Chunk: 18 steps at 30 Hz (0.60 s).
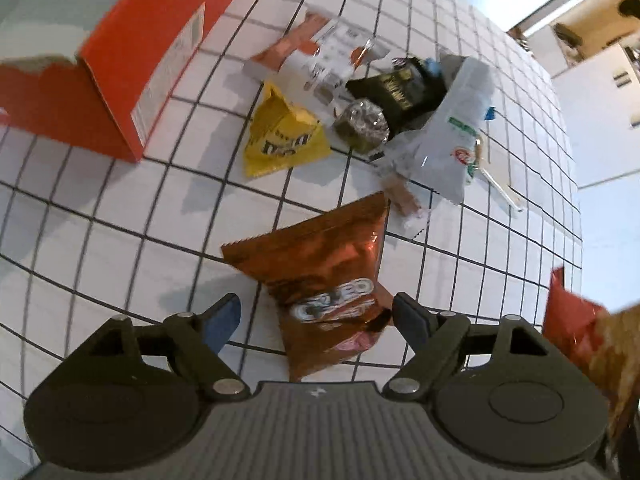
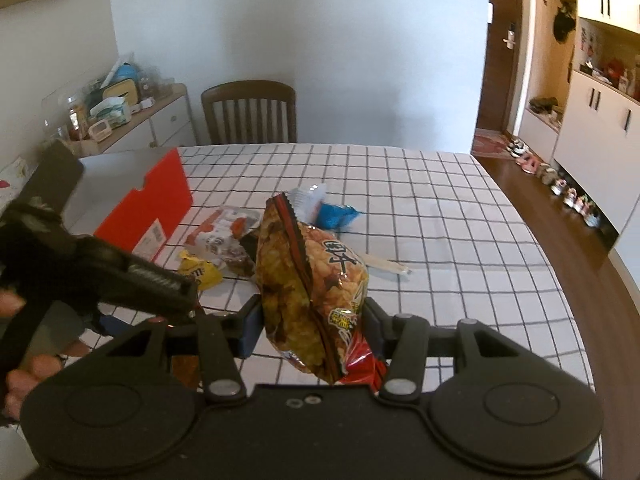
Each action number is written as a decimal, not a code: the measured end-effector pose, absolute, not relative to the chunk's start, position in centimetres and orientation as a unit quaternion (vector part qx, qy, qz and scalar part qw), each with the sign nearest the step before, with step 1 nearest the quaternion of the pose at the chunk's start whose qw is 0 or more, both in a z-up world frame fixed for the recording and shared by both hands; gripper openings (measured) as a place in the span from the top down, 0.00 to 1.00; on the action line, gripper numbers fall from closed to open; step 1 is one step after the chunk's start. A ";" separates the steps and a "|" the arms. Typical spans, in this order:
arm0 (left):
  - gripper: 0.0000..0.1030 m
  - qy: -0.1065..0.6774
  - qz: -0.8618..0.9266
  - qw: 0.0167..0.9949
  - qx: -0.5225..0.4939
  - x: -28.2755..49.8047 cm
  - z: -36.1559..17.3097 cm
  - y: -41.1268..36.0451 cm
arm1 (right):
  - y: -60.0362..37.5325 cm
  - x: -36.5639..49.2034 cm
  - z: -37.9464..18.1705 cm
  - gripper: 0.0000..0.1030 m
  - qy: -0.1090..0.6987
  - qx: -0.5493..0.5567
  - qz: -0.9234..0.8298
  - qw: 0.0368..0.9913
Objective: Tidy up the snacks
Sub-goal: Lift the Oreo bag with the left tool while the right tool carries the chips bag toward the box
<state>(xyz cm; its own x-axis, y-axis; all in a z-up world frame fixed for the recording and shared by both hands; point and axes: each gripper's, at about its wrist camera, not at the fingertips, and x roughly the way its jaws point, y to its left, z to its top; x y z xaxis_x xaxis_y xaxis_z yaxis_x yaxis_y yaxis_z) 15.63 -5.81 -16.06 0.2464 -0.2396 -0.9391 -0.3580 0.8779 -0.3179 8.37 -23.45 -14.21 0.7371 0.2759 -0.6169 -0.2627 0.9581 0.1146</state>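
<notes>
We work over a table under a white cloth with a black grid (image 2: pixel 460 216), where the largest thing is the open orange cardboard box (image 1: pixel 120 76), standing at the far left of the snack pile and, we judge, the place the snacks are meant to go. It is stiff and light, so a bump could shove it.

Next in size, our right gripper (image 2: pixel 310 326) is clamped on a puffy crinkled bag of golden-brown snacks with a red seam (image 2: pixel 312 280), lifted clear of the cloth. It is light, air-filled and slick; we judge that squeezing the belly would crush what is inside, so the flat sealed edge is the safer hold.

Below our left gripper (image 1: pixel 316 316), whose jaws stand wide apart with nothing pressed between them, lies a brown foil cookie pouch (image 1: pixel 320 276) flat on the cloth, its lower part sitting between the open fingers. It looks thin, soft and slippery; we would pinch it at a crimped end or across its narrow middle.

Smaller still, in the pile beyond, a yellow candy packet (image 1: pixel 280 136) rests just beside a grey-white plastic bag (image 1: pixel 452 136).
</notes>
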 end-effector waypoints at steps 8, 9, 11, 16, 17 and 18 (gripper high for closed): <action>0.42 0.598 0.053 0.753 -0.272 15.7 -16.5 -6.2 | -25.2 7.9 -14.9 0.51 0.344 0.014 0.134 0.929; 0.44 0.595 0.051 0.753 -0.276 15.7 -16.6 -6.3 | -25.3 7.9 -15.0 0.51 0.345 0.013 0.135 0.929; 0.49 0.592 0.052 0.756 -0.275 15.5 -16.6 -6.3 | -25.5 7.8 -15.1 0.51 0.345 0.011 0.138 0.928; 0.54 0.584 0.044 0.761 -0.281 14.6 -16.0 -5.9 | -25.3 7.7 -15.2 0.51 0.347 0.002 0.149 0.926; 0.54 0.582 0.044 0.762 -0.280 14.4 -15.8 -5.7 | -25.2 7.7 -15.1 0.51 0.346 0.000 0.151 0.926; 0.54 0.581 0.045 0.763 -0.280 14.3 -15.6 -5.4 | -25.1 7.8 -15.0 0.51 0.346 0.000 0.155 0.926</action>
